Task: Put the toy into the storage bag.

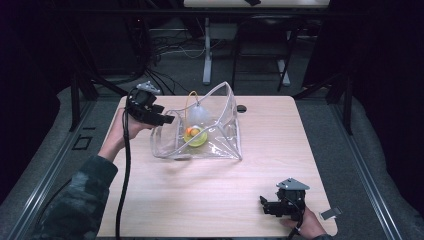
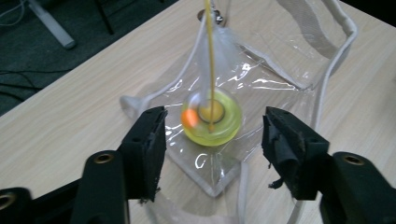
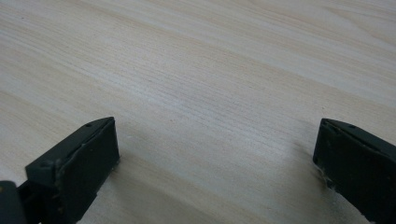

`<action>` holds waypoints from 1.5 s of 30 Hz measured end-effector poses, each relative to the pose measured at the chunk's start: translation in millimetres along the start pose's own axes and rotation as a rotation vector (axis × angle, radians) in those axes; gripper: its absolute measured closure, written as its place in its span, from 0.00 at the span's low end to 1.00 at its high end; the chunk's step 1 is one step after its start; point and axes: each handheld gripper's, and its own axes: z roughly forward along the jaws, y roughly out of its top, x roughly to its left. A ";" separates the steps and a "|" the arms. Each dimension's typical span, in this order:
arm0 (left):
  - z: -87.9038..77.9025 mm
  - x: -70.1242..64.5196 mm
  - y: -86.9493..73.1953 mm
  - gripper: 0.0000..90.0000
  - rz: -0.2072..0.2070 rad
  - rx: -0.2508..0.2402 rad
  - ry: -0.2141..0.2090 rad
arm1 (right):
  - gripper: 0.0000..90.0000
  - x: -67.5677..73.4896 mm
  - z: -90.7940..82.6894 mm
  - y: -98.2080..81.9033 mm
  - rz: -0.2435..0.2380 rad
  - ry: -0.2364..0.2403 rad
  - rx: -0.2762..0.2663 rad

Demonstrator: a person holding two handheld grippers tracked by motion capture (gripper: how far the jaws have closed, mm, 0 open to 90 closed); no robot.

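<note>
Wooden table (image 1: 210, 200), dark cables (image 1: 165, 50) beyond

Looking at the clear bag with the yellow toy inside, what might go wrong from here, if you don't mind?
The clear bag is soft and stands open by itself; it may sag or tip, and the yellow toy inside could roll out. The left gripper is open just over the bag, so its jaws could snag the white trim or the thin yellow cord.

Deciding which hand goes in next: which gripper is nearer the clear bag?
Left. The left gripper hovers at the clear bag's left edge, jaws open. The right gripper rests at the table's near right corner, well away.
</note>
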 end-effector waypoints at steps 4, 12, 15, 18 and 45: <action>-7.1 6.8 -3.6 0.31 -0.030 -0.012 0.021 | 0.00 0.0 0.0 0.0 0.000 0.000 0.000; -27.1 29.5 -20.6 0.17 -0.109 -0.033 0.107 | 0.00 0.0 0.0 0.0 0.000 0.000 0.000; -29.7 37.2 -30.5 0.13 -0.135 -0.024 0.139 | 0.00 0.0 0.0 0.0 0.000 0.000 0.000; -29.5 46.1 -41.7 0.07 -0.170 -0.007 0.156 | 0.00 0.1 -0.2 0.1 0.001 0.001 0.002; 14.4 79.4 -149.6 0.00 -0.322 0.187 0.248 | 0.00 0.3 0.0 0.0 0.003 0.001 -0.002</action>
